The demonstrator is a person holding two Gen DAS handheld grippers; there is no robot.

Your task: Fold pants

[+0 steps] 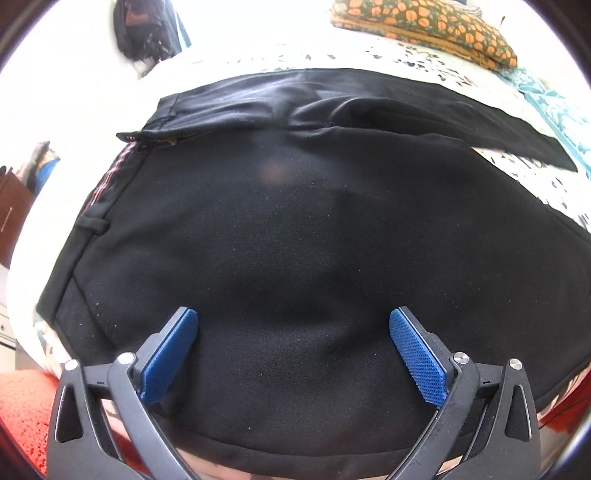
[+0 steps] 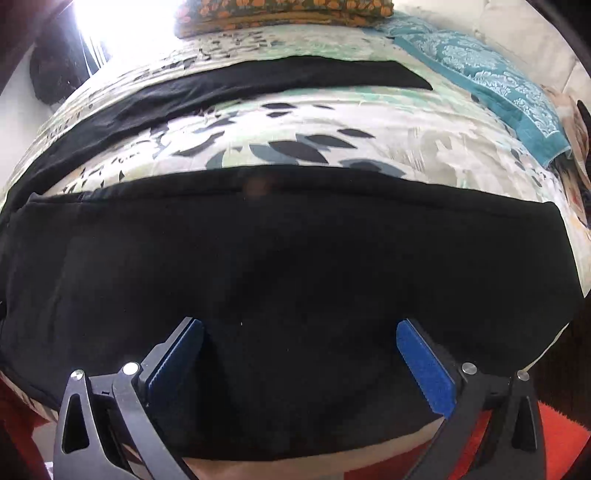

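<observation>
Pants [image 1: 277, 229] flat on bedspread [image 2: 369, 122]; pillow [image 1: 424, 26], teal cloth [image 2: 480, 70] beyond.

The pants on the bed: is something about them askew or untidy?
Yes. The black pants are not laid straight: the two legs splay apart, with printed bedspread showing between them. The fly zipper at the waistband gapes open. No damage is visible.

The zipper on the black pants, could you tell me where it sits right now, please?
In the left wrist view the zipper lies at upper left, along the open fly of the pants, just beyond the striped waistband lining and far ahead of the open left gripper.
</observation>
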